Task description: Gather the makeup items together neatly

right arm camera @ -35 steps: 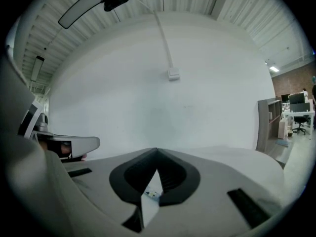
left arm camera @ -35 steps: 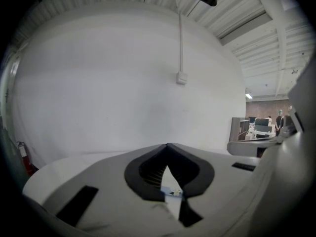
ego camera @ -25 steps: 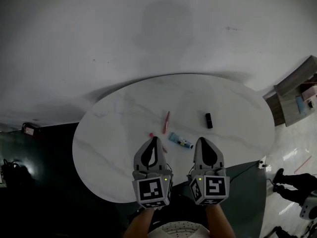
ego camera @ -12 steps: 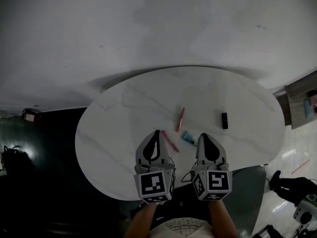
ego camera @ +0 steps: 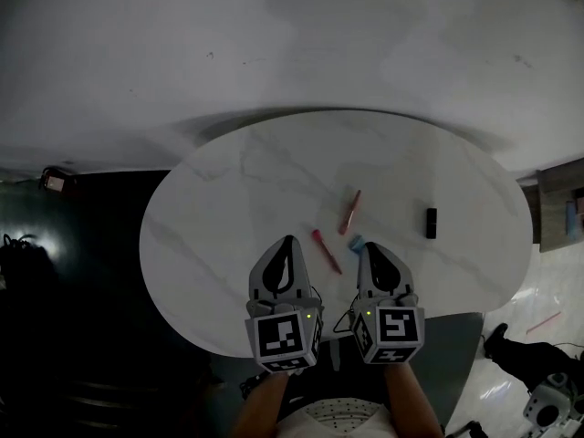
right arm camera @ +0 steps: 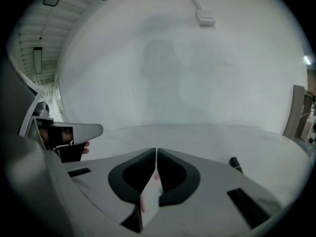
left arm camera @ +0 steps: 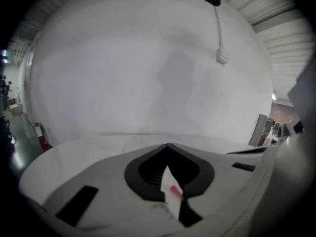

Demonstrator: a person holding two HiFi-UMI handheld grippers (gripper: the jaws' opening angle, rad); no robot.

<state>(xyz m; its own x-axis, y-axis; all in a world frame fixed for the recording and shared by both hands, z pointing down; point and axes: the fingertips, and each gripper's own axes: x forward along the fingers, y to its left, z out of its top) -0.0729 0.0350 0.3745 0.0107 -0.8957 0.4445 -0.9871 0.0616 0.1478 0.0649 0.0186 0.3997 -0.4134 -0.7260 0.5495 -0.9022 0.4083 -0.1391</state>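
Both are empty: the left gripper (ego camera: 288,242) is pinched shut, and the right gripper (ego camera: 370,247) has jaws just cracking open. The slim red pencil (ego camera: 326,251) and small blue tube (ego camera: 356,241) lie toward the round white marble table's (ego camera: 237,208) near edge. A clumsy nudge may roll them off.

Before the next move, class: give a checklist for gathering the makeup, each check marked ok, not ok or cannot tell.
1. Left gripper jaws empty, tips together: ok.
2. Right gripper jaws empty: ok; they have just been opening, only a slit apart.
3. Items gathered: not ok; black lipstick lies apart from pink stick and red stick.
4. Blue tube fully in sight: not ok; right gripper partly covers it.
5. Items away from table rim: ok.
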